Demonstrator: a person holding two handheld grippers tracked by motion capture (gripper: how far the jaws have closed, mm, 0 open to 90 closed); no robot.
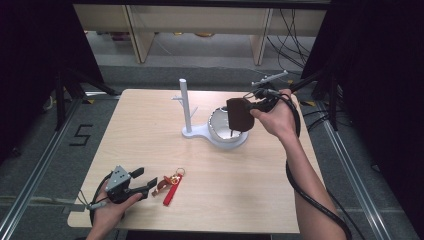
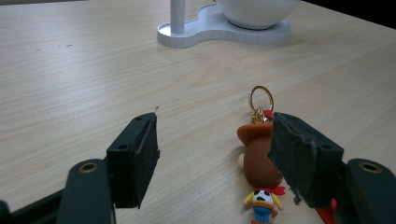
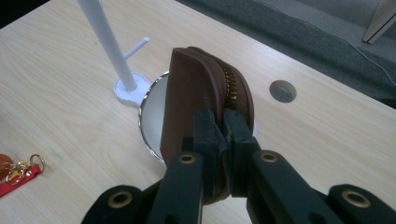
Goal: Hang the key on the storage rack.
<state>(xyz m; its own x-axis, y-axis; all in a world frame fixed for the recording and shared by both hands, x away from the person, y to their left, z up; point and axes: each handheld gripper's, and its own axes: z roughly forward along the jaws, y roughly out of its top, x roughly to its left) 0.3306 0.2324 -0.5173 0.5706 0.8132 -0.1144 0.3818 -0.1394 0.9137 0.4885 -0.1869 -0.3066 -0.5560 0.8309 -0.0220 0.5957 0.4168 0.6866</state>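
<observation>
Nearest, the left gripper (image 1: 142, 181) rests on the table (image 1: 240, 190), fingers wide, beside a small, light cowboy keychain (image 2: 261, 172); its ring (image 2: 261, 97) looks the easiest hold. Farther off, the right gripper (image 3: 223, 122) pinches a soft brown zip pouch (image 3: 196, 93) above the white bowl (image 1: 217, 127).

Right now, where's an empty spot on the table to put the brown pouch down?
Bare wood lies left of the white stand and across the near right side. It is crowded around the bowl and by the keychain, beside the left tongs.
</observation>
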